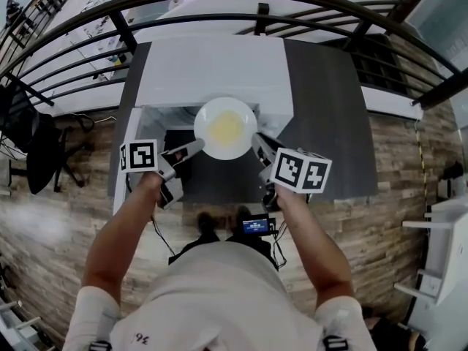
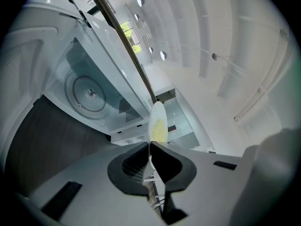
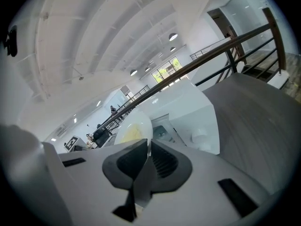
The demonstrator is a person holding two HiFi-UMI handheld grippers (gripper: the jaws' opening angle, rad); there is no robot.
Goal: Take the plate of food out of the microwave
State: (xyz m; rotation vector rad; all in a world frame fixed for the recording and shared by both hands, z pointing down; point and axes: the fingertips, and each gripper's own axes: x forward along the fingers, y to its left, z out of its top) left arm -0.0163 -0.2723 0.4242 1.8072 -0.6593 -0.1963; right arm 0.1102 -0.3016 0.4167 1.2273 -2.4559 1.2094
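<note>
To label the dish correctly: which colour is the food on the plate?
Pale yellow food on a white plate; the head view shows it best.

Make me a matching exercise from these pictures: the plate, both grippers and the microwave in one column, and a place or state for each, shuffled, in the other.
Column one
1. plate
2. left gripper
3. right gripper
4. microwave

Column two
A. shut on the plate's right rim
B. stands on the grey table, its turntable bare
C. shut on the plate's left rim
D. held in front of the microwave, with yellow food on it

Pairs: 1-D, 2-C, 3-A, 4-B
</note>
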